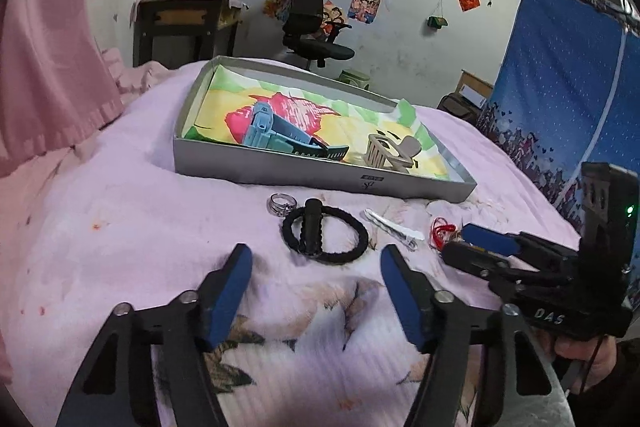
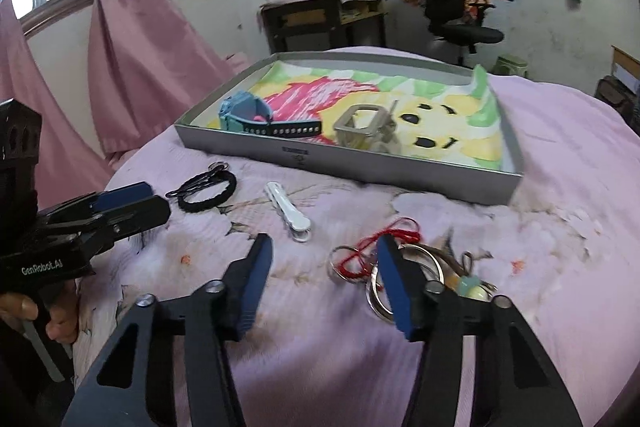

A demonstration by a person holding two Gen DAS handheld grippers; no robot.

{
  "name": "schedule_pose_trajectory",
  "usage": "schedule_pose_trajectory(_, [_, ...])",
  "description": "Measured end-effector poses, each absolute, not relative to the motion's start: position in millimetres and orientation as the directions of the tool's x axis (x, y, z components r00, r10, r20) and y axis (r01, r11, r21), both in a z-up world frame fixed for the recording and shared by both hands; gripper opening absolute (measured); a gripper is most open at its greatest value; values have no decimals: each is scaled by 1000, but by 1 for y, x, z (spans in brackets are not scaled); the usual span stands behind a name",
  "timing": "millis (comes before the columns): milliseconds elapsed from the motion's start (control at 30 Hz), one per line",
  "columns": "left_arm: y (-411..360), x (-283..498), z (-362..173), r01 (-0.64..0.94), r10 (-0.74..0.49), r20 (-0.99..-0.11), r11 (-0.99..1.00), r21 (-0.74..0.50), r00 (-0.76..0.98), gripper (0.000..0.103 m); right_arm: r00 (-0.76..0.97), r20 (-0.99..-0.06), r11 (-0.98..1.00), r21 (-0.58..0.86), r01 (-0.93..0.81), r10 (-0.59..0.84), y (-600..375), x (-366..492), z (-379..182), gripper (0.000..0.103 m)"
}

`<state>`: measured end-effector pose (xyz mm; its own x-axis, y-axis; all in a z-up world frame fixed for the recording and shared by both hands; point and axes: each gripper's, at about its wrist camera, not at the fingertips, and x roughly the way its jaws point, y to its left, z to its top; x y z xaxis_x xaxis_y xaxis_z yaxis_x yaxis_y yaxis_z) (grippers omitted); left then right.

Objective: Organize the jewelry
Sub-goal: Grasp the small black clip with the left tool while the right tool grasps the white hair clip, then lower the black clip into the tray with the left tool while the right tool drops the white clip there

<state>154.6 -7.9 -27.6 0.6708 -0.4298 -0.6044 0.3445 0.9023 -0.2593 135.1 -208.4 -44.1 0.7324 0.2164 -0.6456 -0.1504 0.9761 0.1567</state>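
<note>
A grey box (image 1: 320, 169) (image 2: 344, 163) with a colourful paper lining sits on the pink bedspread. In it lie a blue watch (image 1: 280, 135) (image 2: 256, 119) and a beige hair claw (image 1: 390, 149) (image 2: 366, 131). In front of the box lie a silver ring (image 1: 281, 205), a black braided bracelet (image 1: 325, 235) (image 2: 208, 193), a white hair clip (image 1: 394, 229) (image 2: 287, 209) and a bunch of silver rings with red string (image 2: 374, 259) (image 1: 442, 233). My left gripper (image 1: 316, 259) is open, just short of the bracelet. My right gripper (image 2: 324, 251) is open, with its right finger beside the ring bunch.
The bed has a pink floral cover. Pink curtains (image 2: 132, 39) hang at the left. A desk (image 2: 328, 19) and a black office chair (image 2: 452, 11) stand beyond the bed. A blue fabric wardrobe (image 1: 568, 87) stands at the right.
</note>
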Motion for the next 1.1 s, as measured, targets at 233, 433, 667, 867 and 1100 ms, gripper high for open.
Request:
schedule_pose_trajectory(233, [-8,172,-32,349,-454,-605,891,-292,653,35,707,-659,966,154,-209,258,-197,156,-46,33])
schedule_pose_trajectory(433, [-15,180,-36,364,-449,-632,891,-270,631,24,675,-681,958,168,-231,283,-193,169,-53,25])
schedule_pose_trajectory(667, [-17,182,-41,362,-428,-667,899,-246,610,16,653,-700,956,173,-239,290,-190,171,-61,18])
schedule_pose_trajectory(867, [-15,181,-41,357,-431,-668,898,-256,607,13,654,-700,956,171,-239,288,-191,170,-62,15])
schedule_pose_trajectory(1100, [-1,175,-36,371,-525,-610,851,-372,594,13,660,-694,956,170,-239,288,-192,169,-62,15])
